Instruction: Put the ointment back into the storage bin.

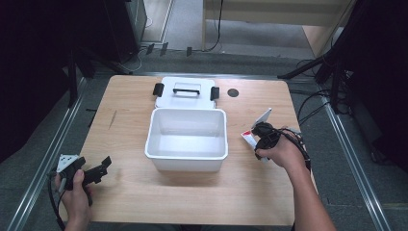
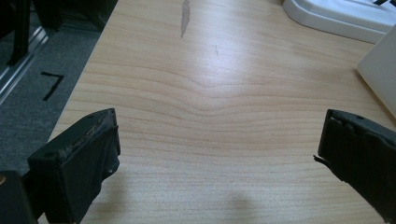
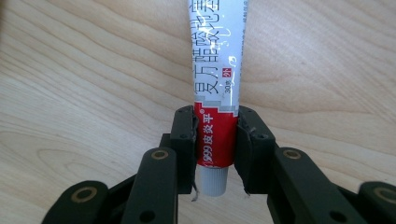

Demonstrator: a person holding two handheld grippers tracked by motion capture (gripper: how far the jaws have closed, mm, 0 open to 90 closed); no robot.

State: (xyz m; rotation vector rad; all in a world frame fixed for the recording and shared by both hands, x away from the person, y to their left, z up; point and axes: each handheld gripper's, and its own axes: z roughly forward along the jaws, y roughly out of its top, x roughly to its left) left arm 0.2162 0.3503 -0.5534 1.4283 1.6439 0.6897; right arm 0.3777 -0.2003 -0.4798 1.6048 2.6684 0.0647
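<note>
Light wooden table (image 1: 144, 192) carried an open white bin (image 1: 186, 138) at centre; its lid (image 1: 185, 92) lay flat, touching the bin's far side.

The counter (image 1: 192, 192) was light wood, smooth, with wavy grain and a soft shine. The white box (image 1: 186, 166) looked like smooth, shiny plastic. The tube (image 3: 217, 93) was glossy, with a ridged white cap. The right gripper (image 3: 215, 140) was matt black.
</note>
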